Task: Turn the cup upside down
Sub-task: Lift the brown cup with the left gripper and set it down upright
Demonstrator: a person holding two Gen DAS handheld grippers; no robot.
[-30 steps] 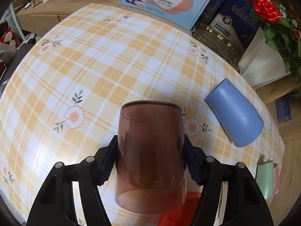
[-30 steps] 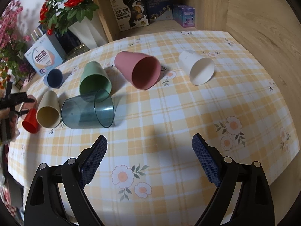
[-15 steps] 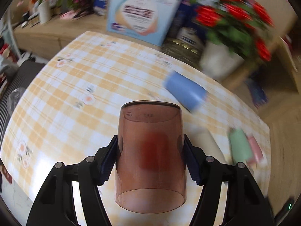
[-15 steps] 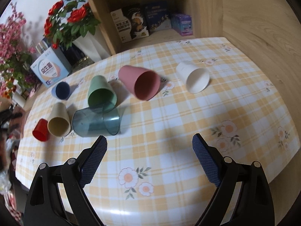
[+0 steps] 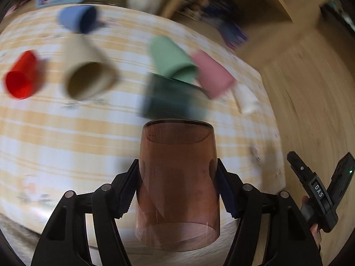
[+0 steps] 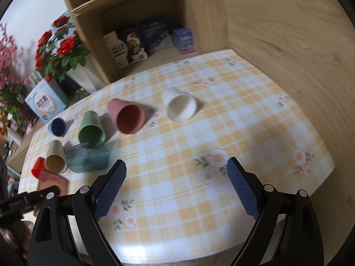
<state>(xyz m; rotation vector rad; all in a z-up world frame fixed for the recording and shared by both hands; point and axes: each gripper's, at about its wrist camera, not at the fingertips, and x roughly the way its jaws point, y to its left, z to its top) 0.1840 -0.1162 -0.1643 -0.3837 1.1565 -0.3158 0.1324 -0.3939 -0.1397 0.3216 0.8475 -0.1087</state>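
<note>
My left gripper [image 5: 177,184] is shut on a translucent brown cup [image 5: 177,184] and holds it in the air over the near edge of the checked table [image 5: 66,133]; the view is motion-blurred. The same brown cup [image 6: 52,180] and the left gripper [image 6: 26,199] show at the lower left of the right wrist view. My right gripper [image 6: 176,190] is open and empty above the table's front part; it also shows in the left wrist view [image 5: 319,190].
Several cups lie on their sides on the table: red [image 6: 37,169], beige [image 6: 55,158], dark teal [image 6: 88,157], green [image 6: 91,128], blue [image 6: 57,126], pink [image 6: 126,116], white [image 6: 179,105]. A wooden shelf [image 6: 144,22] and flowers [image 6: 60,51] stand behind.
My left gripper has swung with the brown cup from the table's left side toward the lying cups. The right gripper has pulled back and tilted up a little.
</note>
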